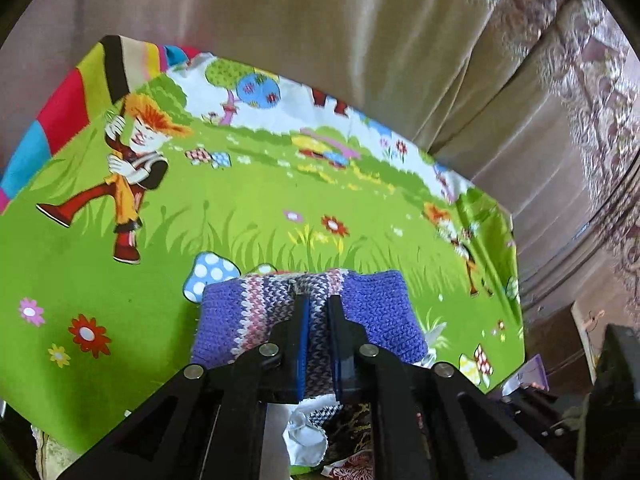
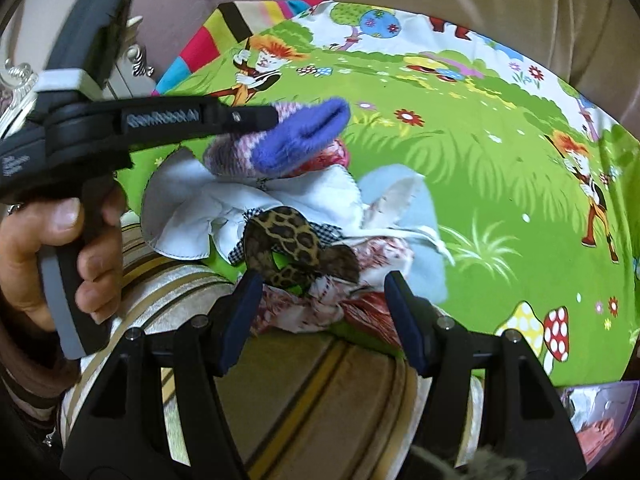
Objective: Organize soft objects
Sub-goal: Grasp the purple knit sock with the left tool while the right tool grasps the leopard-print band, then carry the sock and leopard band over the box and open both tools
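- Left tool (image 1: 318,300) clamps a purple knit sock (image 1: 372,312) above the cartoon sheet (image 1: 240,208)
- Right tool (image 2: 320,280) gapes wide over the leopard-print piece (image 2: 294,240) (unheld)
- Advice: lift the sock clear before sorting

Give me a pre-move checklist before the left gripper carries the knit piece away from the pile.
1. Left gripper shut on the purple knit piece: ok.
2. Knit piece lifted off the pile, seen from the right wrist: ok.
3. Nothing else pinched with it: cannot tell, the underside is hidden.
4. Right gripper open and holding nothing: ok.
5. Right gripper over the leopard-print fabric, ready for the next pick: ok.
6. Bare green cartoon sheet to set it on: ok.
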### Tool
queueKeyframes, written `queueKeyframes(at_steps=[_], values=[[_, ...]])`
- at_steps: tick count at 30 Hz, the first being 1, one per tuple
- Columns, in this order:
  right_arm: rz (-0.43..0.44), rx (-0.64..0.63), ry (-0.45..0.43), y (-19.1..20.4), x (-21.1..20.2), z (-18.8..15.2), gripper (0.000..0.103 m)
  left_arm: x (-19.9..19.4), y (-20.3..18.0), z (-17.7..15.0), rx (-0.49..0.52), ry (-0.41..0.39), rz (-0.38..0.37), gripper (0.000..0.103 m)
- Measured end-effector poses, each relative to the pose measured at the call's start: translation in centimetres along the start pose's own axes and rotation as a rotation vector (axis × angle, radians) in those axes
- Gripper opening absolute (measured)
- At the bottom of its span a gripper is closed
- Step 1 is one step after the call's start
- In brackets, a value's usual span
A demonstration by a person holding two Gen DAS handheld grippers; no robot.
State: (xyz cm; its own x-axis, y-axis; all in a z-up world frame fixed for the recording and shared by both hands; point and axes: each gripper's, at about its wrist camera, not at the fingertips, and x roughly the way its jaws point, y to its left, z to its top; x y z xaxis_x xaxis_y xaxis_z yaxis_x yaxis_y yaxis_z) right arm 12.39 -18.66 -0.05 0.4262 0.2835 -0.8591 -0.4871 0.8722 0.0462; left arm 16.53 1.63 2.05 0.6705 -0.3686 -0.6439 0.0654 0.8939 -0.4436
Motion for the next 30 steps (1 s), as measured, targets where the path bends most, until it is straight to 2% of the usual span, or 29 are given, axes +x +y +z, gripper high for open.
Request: queueKeyframes(at_steps=[3,10,12,14,18,19,30], values=[[-0.006,-0.011,0.018,0.3,0.9,0.4,0.067,-0.8,0.5,0.2,-0.021,-0.042,-0.001,0.009],[-0.021,-0.042,0.050,1.1,2.7,1.3,0.051,-2.0,1.4,0.4,-0.041,-0.086,-0.017,0.009],[-0.022,-0.051,0.062,1.4,3.3,1.4,0.042,-2.1,1.7,0.4,-0.051,-0.092,-0.020,0.009],[-0.018,-0.050,0.077,1.5,3.8,1.4,0.029,-2.3,1.9,0.3,-0.058,-0.097,-0.019,0.009],[-0.004,-0.039,0.071,1.3,3.8,1.5,0.022,-2.5,2.1,0.2,-0.066,-0.107,-0.021,0.010],[-0.005,-0.038,0.065,1.3,3.7,1.5,0.017,-2.5,2.1,0.1,-0.065,-0.109,-0.021,0.009],[-0.009,-0.005,-0.035,0.7,1.1,1.3,0.013,-4.0,1.6,-0.5,-0.064,-0.157,-0.006,0.010]])
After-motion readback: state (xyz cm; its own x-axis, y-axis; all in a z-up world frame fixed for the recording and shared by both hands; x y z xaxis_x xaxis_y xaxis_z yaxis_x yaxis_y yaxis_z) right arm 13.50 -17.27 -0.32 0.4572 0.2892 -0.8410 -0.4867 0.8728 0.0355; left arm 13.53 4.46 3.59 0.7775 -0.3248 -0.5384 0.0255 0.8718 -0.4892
